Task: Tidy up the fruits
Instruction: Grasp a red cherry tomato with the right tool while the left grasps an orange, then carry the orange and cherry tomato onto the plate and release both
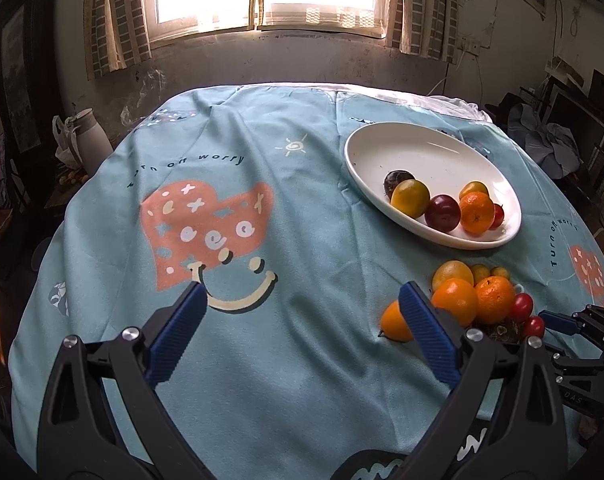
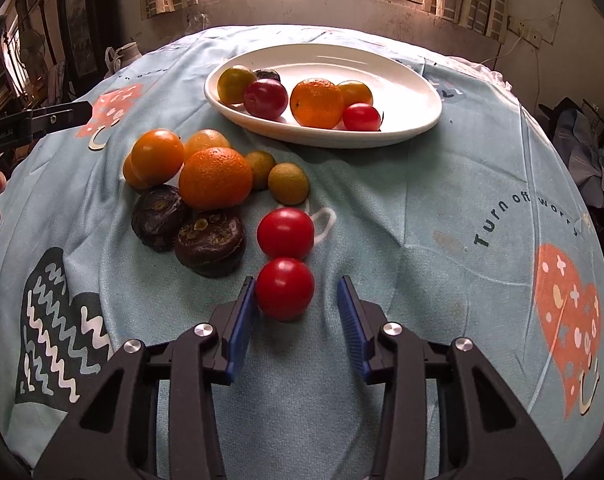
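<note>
A white oval plate (image 2: 401,92) (image 1: 421,148) holds several fruits: an orange (image 2: 317,103), a dark red plum (image 2: 266,97), a yellow-green fruit (image 2: 234,83) and a red tomato (image 2: 361,117). A loose pile lies on the cloth in front of it: oranges (image 2: 216,178), two dark purple fruits (image 2: 209,240), small green fruits (image 2: 288,183) and two red tomatoes. My right gripper (image 2: 298,292) is open around the nearer tomato (image 2: 284,289), its left pad touching it. My left gripper (image 1: 302,292) is open and empty, left of the pile (image 1: 473,296).
The table carries a light blue printed cloth (image 1: 262,184). A white jug (image 1: 92,136) stands beyond the table's far left edge. A window and curtains are behind. Clutter sits at the right side of the room.
</note>
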A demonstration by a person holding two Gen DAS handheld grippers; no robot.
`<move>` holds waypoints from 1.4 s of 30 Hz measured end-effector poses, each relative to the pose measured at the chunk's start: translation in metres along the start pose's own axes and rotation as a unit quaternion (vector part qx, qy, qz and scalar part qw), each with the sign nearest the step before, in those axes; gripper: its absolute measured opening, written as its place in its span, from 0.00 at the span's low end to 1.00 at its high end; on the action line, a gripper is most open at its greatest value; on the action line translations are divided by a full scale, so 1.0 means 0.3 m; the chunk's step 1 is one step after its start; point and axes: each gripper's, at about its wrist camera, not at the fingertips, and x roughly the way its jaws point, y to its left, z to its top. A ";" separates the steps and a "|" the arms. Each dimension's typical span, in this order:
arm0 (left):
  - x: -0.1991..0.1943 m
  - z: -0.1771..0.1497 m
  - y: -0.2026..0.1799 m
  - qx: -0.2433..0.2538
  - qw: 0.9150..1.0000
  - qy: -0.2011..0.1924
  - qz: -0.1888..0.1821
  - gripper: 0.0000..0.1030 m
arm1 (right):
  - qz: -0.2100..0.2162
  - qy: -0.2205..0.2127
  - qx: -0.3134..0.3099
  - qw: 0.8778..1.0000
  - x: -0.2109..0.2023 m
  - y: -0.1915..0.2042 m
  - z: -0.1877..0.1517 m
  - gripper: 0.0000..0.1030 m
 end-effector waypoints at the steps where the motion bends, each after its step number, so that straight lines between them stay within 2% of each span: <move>1: 0.003 -0.004 -0.005 0.006 1.000 0.001 0.000 0.95 | -0.002 0.001 -0.002 1.000 0.004 0.002 -0.001 0.41; 3: 0.009 -0.009 -0.015 0.017 1.000 0.005 -0.005 0.95 | -0.005 -0.001 -0.008 1.000 0.005 0.008 -0.002 0.38; 7: 0.026 -0.024 -0.045 0.042 0.998 0.015 -0.038 0.92 | -0.004 -0.007 -0.005 1.000 -0.007 0.003 -0.001 0.29; 12: 0.078 -0.057 -0.102 0.088 0.993 0.043 -0.063 0.68 | 0.014 -0.018 0.022 0.999 -0.033 -0.029 0.008 0.27; 18: 0.097 -0.081 -0.178 0.137 0.983 0.048 -0.111 0.51 | 0.020 -0.031 0.022 0.999 -0.060 -0.024 0.011 0.27; 20: 0.110 -0.089 -0.208 0.163 0.979 0.049 -0.111 0.40 | 0.022 -0.035 0.023 0.999 -0.066 -0.023 0.010 0.27; 23: 0.128 -0.096 -0.228 0.180 0.977 0.048 -0.099 0.40 | 0.024 -0.038 0.023 0.999 -0.072 -0.022 0.011 0.27; 32: 0.168 -0.094 -0.225 0.181 0.979 0.051 -0.080 0.37 | 0.026 -0.043 0.023 0.998 -0.082 -0.019 0.009 0.27; 38: 0.142 -0.103 -0.211 0.168 0.981 0.049 -0.084 0.37 | 0.026 -0.050 0.027 0.998 -0.093 -0.023 0.010 0.27; 42: 0.083 -0.105 -0.189 0.136 0.985 0.036 -0.096 0.37 | 0.038 -0.056 0.035 0.997 -0.100 -0.033 0.006 0.27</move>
